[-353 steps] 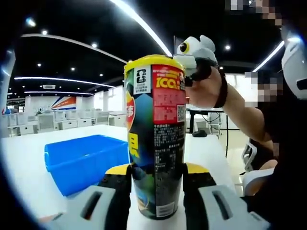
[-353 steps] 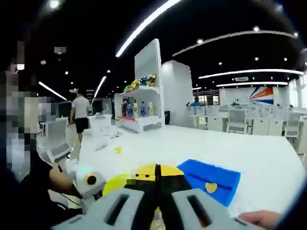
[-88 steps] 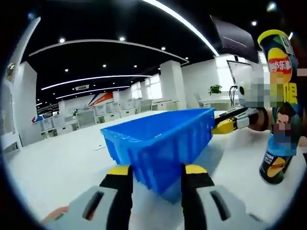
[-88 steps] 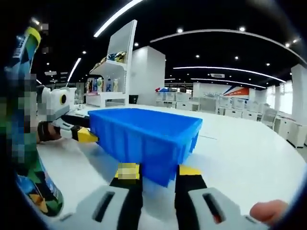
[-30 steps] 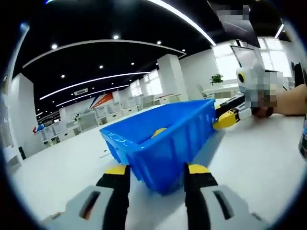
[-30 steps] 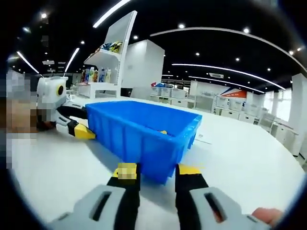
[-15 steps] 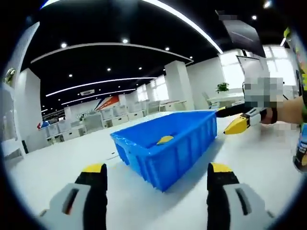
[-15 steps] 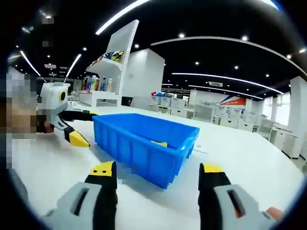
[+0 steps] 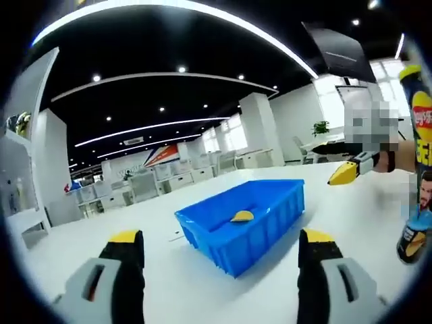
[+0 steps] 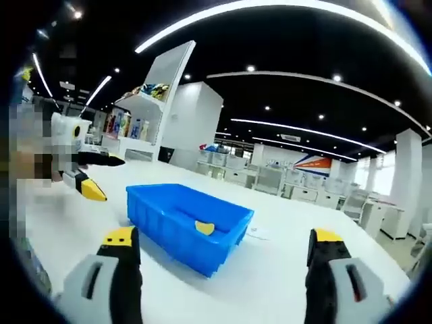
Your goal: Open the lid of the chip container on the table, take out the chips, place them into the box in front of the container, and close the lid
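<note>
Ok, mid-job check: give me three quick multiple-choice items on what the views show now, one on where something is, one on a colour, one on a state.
1. Where is the chip?
A. Inside the box
B. On the table beside the box
C. Between the jaws of the left hand-held gripper

2. What colour is the box?
A. Red
B. Blue
C. Green

3. How do the jaws of the left hand-held gripper stand?
A. Shut on the box wall
B. Shut on a chip
C. Wide open with nothing between them

Answers:
1. A, the yellow chip lies on the box floor in both views.
2. B, its walls and rim are plain blue against the white table.
3. C, the two yellow tips stand far apart with the box lying beyond them, untouched.
</note>
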### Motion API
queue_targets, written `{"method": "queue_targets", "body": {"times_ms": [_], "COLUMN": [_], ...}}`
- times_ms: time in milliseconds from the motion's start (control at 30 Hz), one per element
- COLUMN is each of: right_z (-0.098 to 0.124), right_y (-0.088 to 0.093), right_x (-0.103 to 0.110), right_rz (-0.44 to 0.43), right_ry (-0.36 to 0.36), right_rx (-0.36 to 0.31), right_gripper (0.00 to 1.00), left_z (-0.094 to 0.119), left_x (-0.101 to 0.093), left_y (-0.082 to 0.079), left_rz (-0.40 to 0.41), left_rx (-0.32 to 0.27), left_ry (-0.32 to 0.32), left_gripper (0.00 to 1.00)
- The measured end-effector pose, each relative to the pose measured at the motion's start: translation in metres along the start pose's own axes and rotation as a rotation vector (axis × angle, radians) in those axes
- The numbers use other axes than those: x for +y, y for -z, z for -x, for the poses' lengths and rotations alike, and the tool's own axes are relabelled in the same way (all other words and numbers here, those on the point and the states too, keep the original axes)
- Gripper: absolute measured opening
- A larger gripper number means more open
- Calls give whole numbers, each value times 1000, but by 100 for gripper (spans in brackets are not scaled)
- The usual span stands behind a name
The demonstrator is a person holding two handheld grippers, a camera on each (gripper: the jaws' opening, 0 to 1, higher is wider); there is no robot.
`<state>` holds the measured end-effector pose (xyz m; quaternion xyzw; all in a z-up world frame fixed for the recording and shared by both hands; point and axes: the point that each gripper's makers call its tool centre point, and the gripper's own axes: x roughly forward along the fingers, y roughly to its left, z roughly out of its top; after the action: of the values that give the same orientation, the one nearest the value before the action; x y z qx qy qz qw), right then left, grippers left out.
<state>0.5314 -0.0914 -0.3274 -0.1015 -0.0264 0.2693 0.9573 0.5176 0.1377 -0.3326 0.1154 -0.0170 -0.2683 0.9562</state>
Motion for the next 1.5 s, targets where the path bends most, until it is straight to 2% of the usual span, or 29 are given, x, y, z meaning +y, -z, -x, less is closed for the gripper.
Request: {"method": "queue_targets", "body": {"times_ms": [100, 233, 333, 400, 433, 467, 667, 733, 833, 1033, 1133, 1200, 1267, 1333, 1433, 1500], "right_z": [10, 27, 44, 57, 67, 74, 117, 132, 153, 175, 181, 187, 196, 205, 214, 222], "right_y": [-9, -23, -37, -41, -39, -41, -75, -87, -104, -126, -130, -130, -124, -117, -112, -112], "right_x": [-8, -8, -3, 0, 10, 13, 30, 37, 48, 66, 74, 85, 95, 101, 104, 106], "right_rz": [23, 60, 94, 109, 97, 88, 100, 109, 135, 200, 215, 228, 248, 276, 322, 361], "right_ry": [9, -6, -38, -68, -107, -121, -187, -201, -225, -252, -263, -300, -344, -377, -390, -400], "right_rx": [-22, -39, -54, -30, 19, 36, -16, -23, -24, -46, -45, -32, 11, 64, 117, 141], "right_gripper": [97, 97, 97, 97, 97, 97, 97, 97, 97, 97, 97, 97, 97, 97, 97, 97], "left_z": [8, 22, 37, 48, 52, 59, 94, 105, 120, 146, 152, 159, 169, 180, 198, 206], "left_x": [0, -6, -14, -16, -17, -19, -37, -45, -54, -73, -75, -78, -83, -88, -93, -95], "left_y": [-15, -34, -45, -50, -52, -56, -79, -84, -92, -117, -126, -132, -132, -127, -119, -118], "left_rz": [-9, -36, -53, -87, -92, -88, -31, -40, -101, -146, -145, -121, -94, -81, -116, -142], "left_rx": [-22, -40, -39, -17, -2, 6, -13, -6, 0, -16, -31, -35, -12, 45, 135, 161], "left_ry": [-1, 14, 26, 31, 31, 33, 76, 95, 104, 142, 147, 168, 199, 230, 256, 259], "left_gripper": [95, 95, 95, 95, 95, 95, 95, 95, 95, 95, 95, 95, 95, 95, 95, 95]}}
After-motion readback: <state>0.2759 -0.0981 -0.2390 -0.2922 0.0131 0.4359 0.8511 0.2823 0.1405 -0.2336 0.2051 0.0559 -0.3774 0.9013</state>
